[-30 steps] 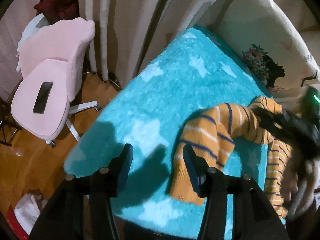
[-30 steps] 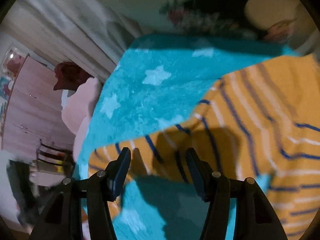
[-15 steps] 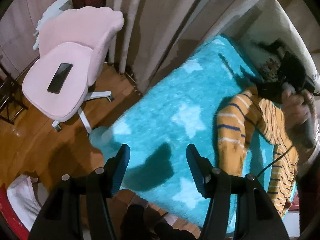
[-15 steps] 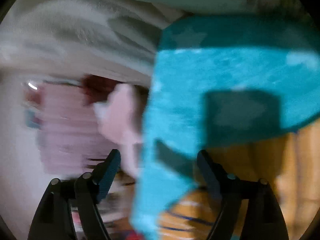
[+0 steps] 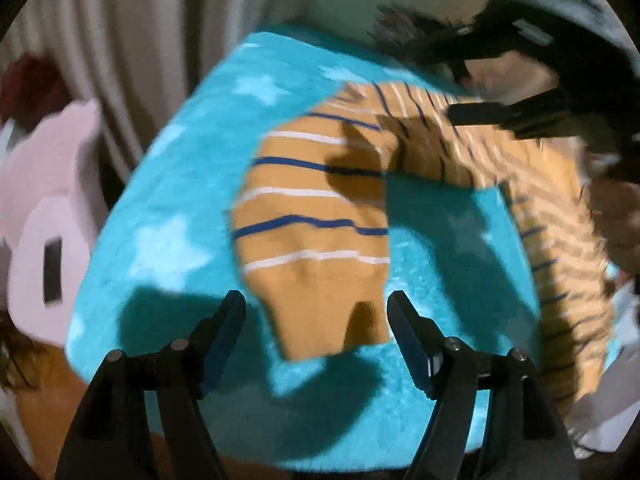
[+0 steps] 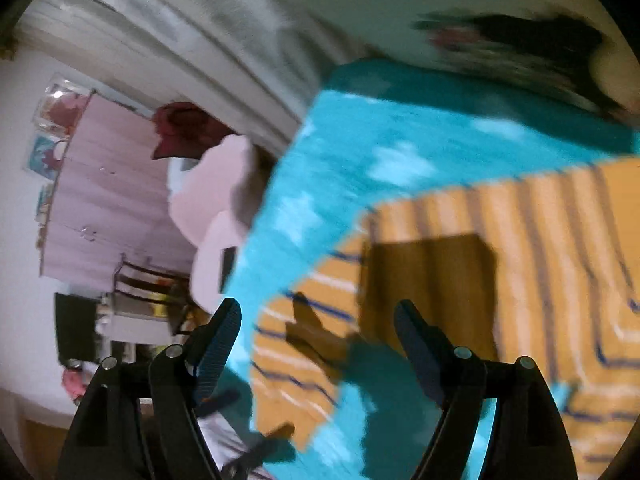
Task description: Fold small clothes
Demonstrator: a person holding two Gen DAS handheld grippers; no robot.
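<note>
Both tools are spread wide and hold nothing: the left tool (image 5: 316, 316) hangs over the sleeve cuff of the striped orange garment (image 5: 320, 216), the right tool (image 6: 318, 334) over its body. The garment lies on the turquoise blanket (image 5: 168, 200), sleeve end near the front edge. Best to pinch the cuff squarely, then carry it inward. Bare blanket lies toward the left edge; the pink chair (image 5: 36, 200) stands beyond.

No text, label, brand, number or sign can be read in either view; both are blurred by motion. The pictures on the wall (image 6: 52, 152), far left of the right tongs, show only colour patches, and the print on the pillow (image 6: 516, 46) beyond them is smeared.
</note>
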